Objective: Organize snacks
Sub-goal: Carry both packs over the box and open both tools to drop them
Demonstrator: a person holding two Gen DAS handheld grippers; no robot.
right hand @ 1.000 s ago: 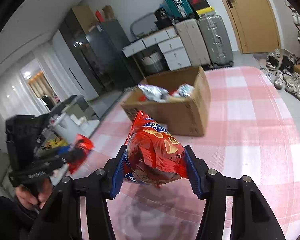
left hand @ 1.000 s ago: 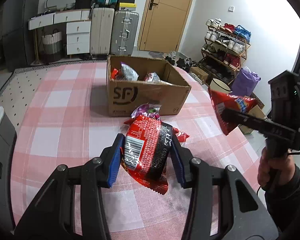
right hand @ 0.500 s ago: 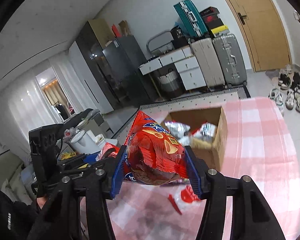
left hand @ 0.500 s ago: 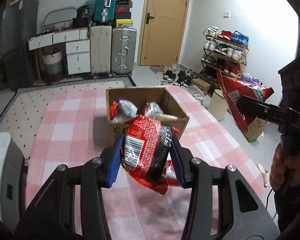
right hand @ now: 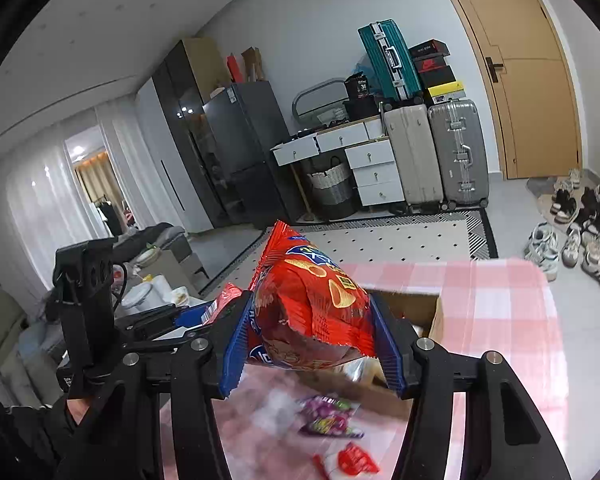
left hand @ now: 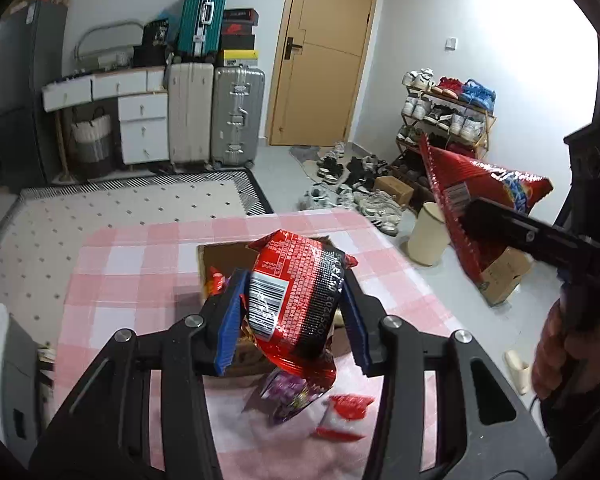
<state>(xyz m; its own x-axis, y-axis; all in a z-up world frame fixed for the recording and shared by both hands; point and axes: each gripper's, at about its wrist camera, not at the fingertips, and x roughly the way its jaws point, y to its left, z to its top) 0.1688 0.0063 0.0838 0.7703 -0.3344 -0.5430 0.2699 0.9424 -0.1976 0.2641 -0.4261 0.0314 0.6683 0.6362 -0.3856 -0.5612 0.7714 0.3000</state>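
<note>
Standing roughly upright, long axis tilted back, a crinkled red-and-black foil snack packet (left hand: 296,300) with a barcode label is clamped in the left gripper (left hand: 294,312) above the open brown cardboard box (left hand: 220,252). Beside it, the right gripper (right hand: 312,344) pinches a puffy red chip bag (right hand: 312,300), corner pointing up, over the pink checked tablecloth (right hand: 508,320).

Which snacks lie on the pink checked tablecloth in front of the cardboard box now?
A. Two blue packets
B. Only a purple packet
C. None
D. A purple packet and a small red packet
D: the right wrist view shows a purple packet and a small red packet lying on the tablecloth before the cardboard box.
</note>
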